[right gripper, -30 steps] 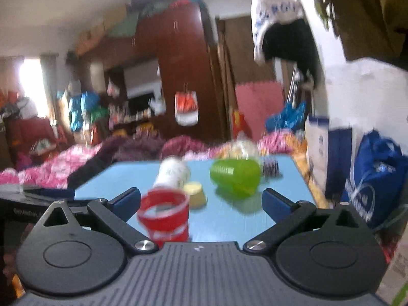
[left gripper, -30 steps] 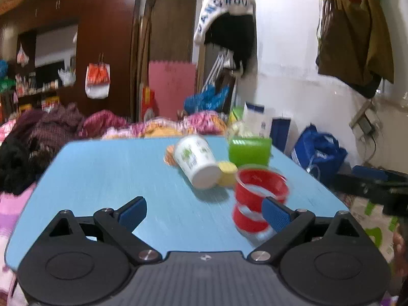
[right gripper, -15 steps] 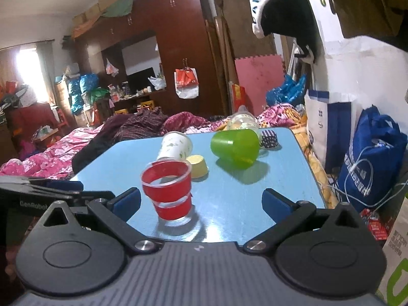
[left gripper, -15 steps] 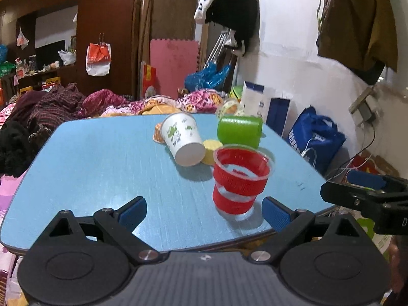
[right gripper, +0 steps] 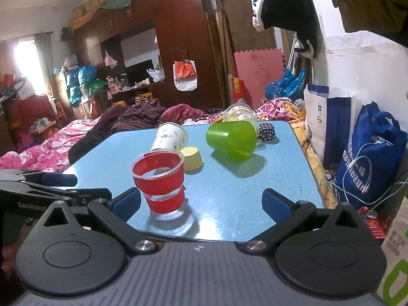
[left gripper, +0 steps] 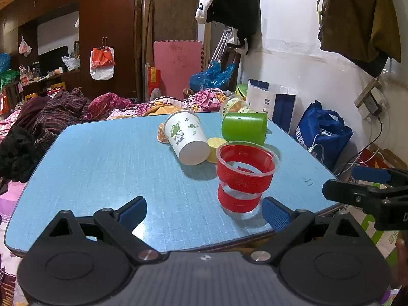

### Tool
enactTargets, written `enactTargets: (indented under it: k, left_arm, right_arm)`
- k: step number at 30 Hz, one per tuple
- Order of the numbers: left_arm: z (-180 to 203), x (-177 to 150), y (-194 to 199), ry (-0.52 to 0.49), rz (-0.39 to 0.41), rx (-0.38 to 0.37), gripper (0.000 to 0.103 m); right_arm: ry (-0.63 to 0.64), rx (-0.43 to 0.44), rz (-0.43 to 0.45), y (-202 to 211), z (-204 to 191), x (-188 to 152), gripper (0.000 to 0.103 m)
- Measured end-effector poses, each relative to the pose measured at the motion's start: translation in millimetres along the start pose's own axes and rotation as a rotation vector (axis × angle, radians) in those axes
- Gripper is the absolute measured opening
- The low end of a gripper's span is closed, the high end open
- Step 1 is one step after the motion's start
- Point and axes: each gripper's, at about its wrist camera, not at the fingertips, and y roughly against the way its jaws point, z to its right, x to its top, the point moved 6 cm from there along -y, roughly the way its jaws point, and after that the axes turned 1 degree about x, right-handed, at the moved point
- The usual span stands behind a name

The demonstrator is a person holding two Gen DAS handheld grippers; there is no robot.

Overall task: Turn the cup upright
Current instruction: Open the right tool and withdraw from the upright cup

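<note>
— What's behind the blue table [left gripper: 102, 158]?
— Pink floral bedding [right gripper: 51, 150], then a dark wooden wardrobe [right gripper: 183, 38] with an orange-and-white plastic bag [left gripper: 102, 62] hanging on its door.
— And by the wall?
— A pink foam mat [left gripper: 177, 68] standing upright, a white-and-blue paper bag [left gripper: 272, 104], and a blue tote bag [right gripper: 369, 153] with a white cable [right gripper: 357, 163] draped over it.

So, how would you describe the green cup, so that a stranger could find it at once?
Start at the light blue tabletop and go toward its far right part. There a bright green plastic cup lies on its side, in front of a small dark polka-dot cup. Unlike the upright clear cup with red bands nearer the front edge, it is opaque, plain and tipped over.
</note>
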Motion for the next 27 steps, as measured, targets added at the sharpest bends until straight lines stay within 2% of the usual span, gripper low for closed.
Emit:
enactTargets:
  k: [27]
  left_arm:
    - [3.1,0.4,-2.0,-0.016,0.008,0.01,0.098]
  right_arm:
    - [0.023,0.02,0.015,2.2,-5.3,-0.5,0.102]
